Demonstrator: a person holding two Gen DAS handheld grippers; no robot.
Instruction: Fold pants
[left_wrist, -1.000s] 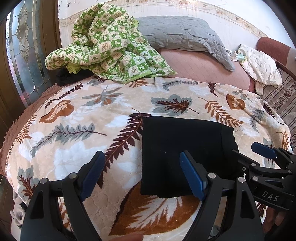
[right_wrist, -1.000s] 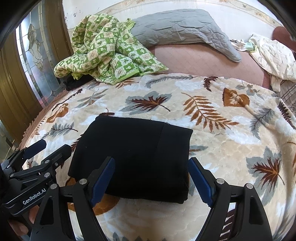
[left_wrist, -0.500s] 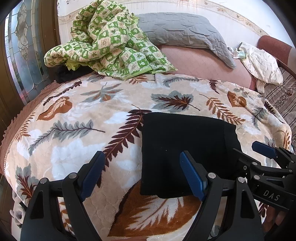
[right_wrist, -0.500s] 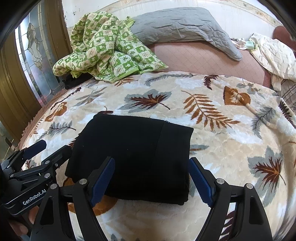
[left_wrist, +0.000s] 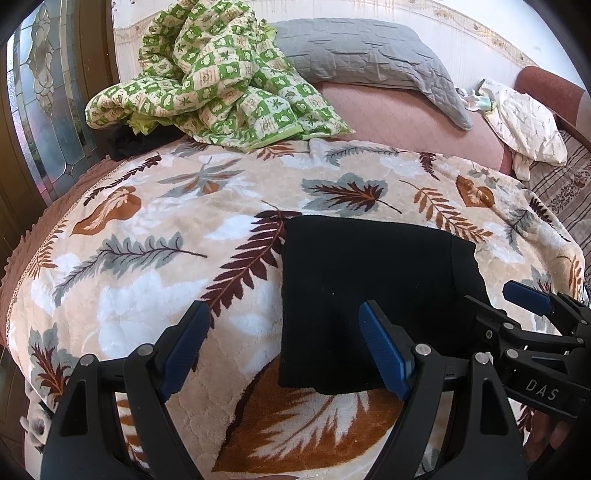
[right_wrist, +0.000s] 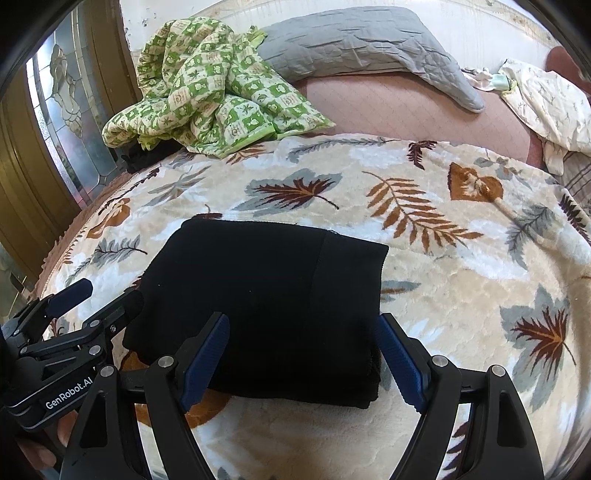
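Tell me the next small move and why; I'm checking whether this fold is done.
Probably draw both grippers back and stop. The pants already lie as a compact folded rectangle, flat on the blanket. The left gripper and right gripper both stand open, gripping nothing. A further fold looks unnecessary.

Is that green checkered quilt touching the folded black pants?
Apart. In the right wrist view, a wide stretch of leaf-print blanket lies between the green checkered quilt at the far end and the folded black pants.
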